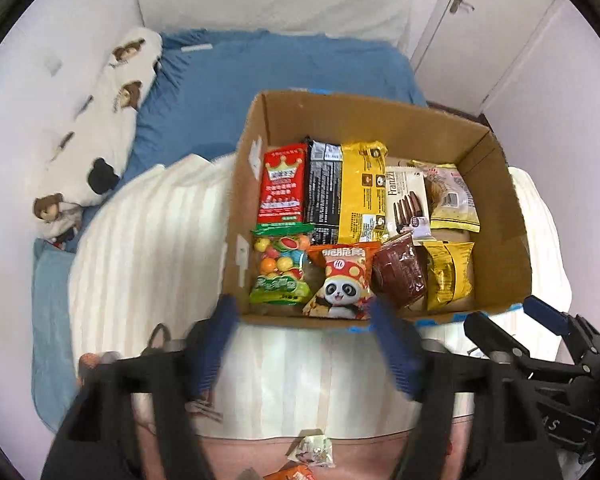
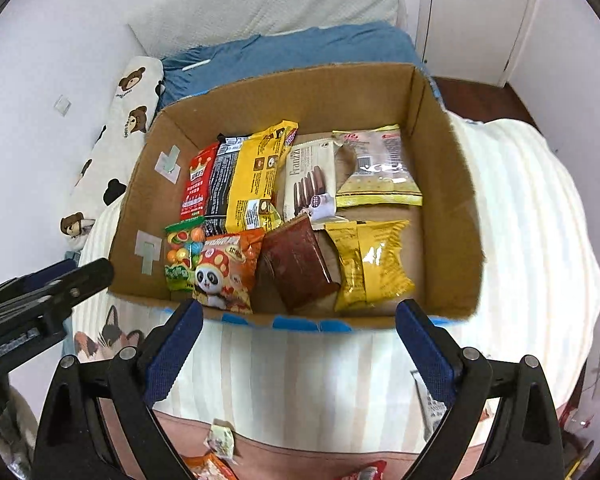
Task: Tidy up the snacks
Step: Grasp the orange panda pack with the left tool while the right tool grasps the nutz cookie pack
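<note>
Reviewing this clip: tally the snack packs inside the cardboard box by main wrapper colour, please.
Red or orange: 2, crown pack and panda pack
Black: 1
Yellow: 3
White: 1, Franzzi
Brown: 1
Green candy bag: 1
Total: 9

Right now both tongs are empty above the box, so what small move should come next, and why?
Probably lower the left tongs toward the small pale wrapped snack on the pink cloth below them. The cardboard box already holds two rows of packets, while a few snacks lie outside it, and both tongs stand open with nothing between them.
</note>
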Tool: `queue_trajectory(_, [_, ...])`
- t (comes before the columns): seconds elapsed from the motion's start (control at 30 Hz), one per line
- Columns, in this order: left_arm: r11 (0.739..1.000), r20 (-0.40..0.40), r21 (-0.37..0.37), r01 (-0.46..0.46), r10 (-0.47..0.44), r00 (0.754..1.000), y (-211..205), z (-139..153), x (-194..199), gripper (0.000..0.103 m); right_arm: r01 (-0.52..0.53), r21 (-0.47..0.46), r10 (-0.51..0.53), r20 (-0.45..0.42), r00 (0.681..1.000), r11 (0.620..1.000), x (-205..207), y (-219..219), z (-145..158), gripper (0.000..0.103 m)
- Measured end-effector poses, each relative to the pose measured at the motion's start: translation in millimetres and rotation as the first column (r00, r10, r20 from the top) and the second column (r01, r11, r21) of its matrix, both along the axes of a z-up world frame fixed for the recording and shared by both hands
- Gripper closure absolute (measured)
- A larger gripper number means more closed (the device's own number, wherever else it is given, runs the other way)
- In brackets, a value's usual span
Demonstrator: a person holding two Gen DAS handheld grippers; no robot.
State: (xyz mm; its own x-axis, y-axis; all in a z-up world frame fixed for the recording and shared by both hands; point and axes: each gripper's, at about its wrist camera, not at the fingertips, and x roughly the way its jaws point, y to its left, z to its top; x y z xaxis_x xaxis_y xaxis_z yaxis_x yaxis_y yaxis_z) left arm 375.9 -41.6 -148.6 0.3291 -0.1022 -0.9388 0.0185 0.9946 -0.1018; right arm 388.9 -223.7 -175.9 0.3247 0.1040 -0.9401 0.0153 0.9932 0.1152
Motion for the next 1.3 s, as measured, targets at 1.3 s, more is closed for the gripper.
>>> queue_trajectory(1.3, [0.906,-0.231,0.304,0.293,-0.229,0.946,-40.0,-139.4,-251.7,0.006,0.202,0.17,-0.163,-0.219,0.962,0.965,-234.5,-89.5,-95.9,0.004])
